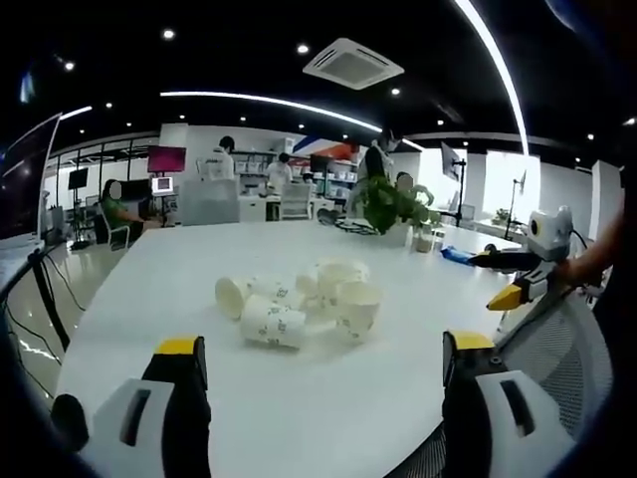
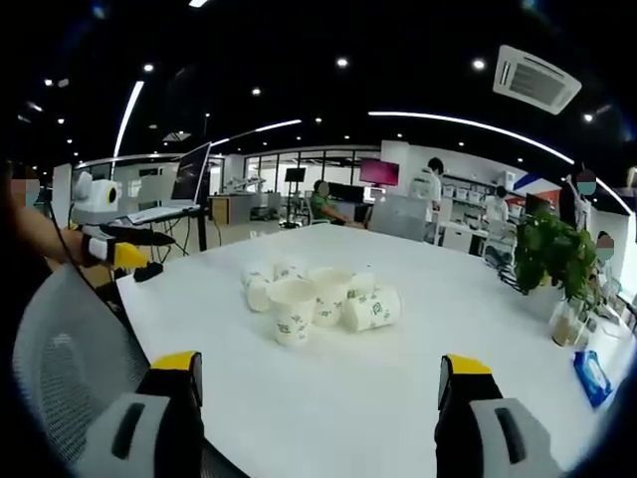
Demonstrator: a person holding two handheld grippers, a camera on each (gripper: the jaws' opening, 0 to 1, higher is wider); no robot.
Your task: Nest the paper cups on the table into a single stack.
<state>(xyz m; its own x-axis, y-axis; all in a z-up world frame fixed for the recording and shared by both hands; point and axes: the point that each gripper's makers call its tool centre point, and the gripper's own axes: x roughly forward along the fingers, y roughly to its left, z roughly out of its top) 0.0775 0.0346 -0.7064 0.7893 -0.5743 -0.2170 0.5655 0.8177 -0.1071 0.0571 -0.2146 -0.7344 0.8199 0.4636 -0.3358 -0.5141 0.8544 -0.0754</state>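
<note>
Several white paper cups with green print lie bunched in the middle of the white table (image 1: 328, 408). One cup (image 1: 274, 323) lies on its side at the front of the bunch, and another cup (image 1: 358, 309) stands upright beside it. My left gripper (image 1: 323, 349) is open, held back from the bunch near the table's edge. In the right gripper view an upright cup (image 2: 292, 311) is nearest and a lying cup (image 2: 373, 309) is to its right. My right gripper (image 2: 318, 366) is open too, with nothing between its jaws. Each gripper appears in the other's view: the right gripper (image 1: 518, 279) and the left gripper (image 2: 119, 251).
A potted plant (image 1: 393, 204) and a blue packet (image 1: 456, 255) stand at the table's far side; the same plant (image 2: 547, 254) and packet (image 2: 594, 376) show in the right gripper view. A mesh chair (image 2: 60, 349) is at the near edge. People sit at desks behind.
</note>
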